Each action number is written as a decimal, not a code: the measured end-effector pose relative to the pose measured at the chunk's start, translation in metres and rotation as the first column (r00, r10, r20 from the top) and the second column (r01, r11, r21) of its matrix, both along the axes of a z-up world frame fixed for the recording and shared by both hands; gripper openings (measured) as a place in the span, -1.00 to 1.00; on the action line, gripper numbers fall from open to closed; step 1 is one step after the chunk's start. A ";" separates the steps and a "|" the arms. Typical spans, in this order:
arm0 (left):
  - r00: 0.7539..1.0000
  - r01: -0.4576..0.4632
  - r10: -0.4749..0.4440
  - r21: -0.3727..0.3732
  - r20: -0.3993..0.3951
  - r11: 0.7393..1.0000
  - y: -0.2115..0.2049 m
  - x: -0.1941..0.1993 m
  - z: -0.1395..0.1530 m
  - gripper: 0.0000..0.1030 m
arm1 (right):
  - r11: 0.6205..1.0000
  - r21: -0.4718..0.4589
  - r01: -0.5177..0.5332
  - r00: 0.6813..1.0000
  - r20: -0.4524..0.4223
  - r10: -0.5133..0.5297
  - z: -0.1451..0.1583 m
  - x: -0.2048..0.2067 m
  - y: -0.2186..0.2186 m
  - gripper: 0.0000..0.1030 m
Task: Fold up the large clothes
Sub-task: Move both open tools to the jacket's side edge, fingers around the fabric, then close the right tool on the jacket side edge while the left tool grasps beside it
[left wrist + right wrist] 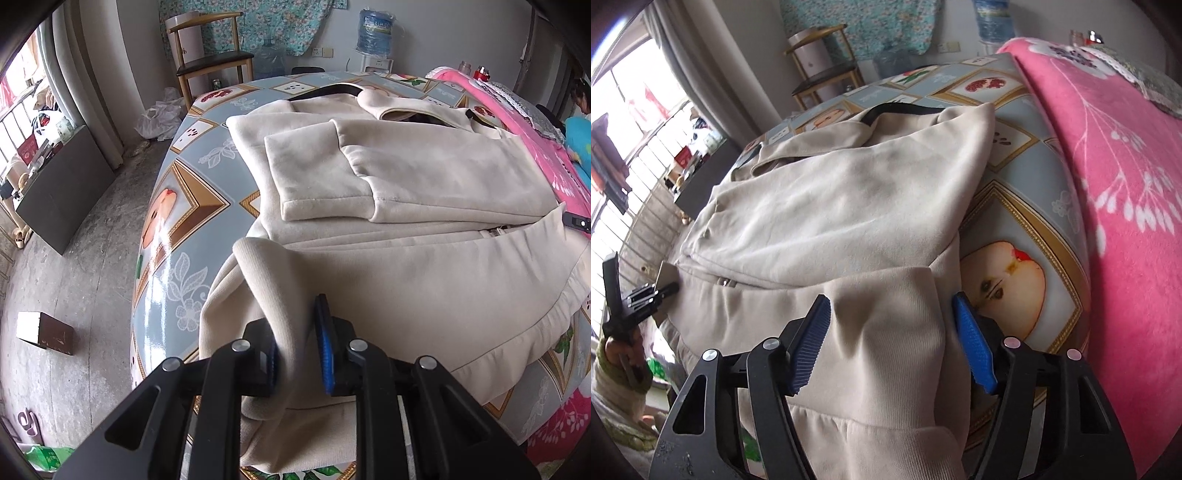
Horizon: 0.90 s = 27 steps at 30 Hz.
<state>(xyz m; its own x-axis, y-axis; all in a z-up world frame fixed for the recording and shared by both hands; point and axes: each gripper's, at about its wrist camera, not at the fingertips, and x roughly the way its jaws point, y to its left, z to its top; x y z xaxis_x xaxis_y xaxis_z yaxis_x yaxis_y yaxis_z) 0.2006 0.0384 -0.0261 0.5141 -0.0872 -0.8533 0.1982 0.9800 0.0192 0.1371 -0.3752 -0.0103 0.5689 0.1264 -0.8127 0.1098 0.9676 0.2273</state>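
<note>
Cream fleece jacket (424,192) lies spread on the patterned surface (177,206), sleeves folded across its chest. Left gripper (295,354) has its jaws pinching a raised fold of the hem. Right gripper (892,343) holds its jaws spread, straddling the hem beside a pink blanket (1126,184).

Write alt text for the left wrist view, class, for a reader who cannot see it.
The left gripper pinches the near hem of a cream jacket between blue-padded fingers. The jacket lies on a patterned tablecloth, both sleeves folded across its front. A wooden chair and a water dispenser stand beyond the table.
</note>
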 end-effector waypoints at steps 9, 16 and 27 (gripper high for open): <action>1.000 0.000 0.000 0.003 0.004 1.000 0.001 0.000 0.000 -0.62 | 0.995 0.024 -0.097 0.995 0.010 0.097 0.012 -0.001 -0.004 0.10; 1.000 -0.006 0.006 0.009 0.006 1.000 -0.001 0.000 0.000 -0.59 | 0.988 0.122 -0.097 0.995 0.024 0.095 0.002 0.016 -0.016 0.09; 1.000 -0.002 0.002 0.017 0.003 1.000 -0.002 0.001 0.000 -0.58 | 0.985 0.096 -0.146 0.989 0.033 0.143 0.016 -0.004 -0.010 0.09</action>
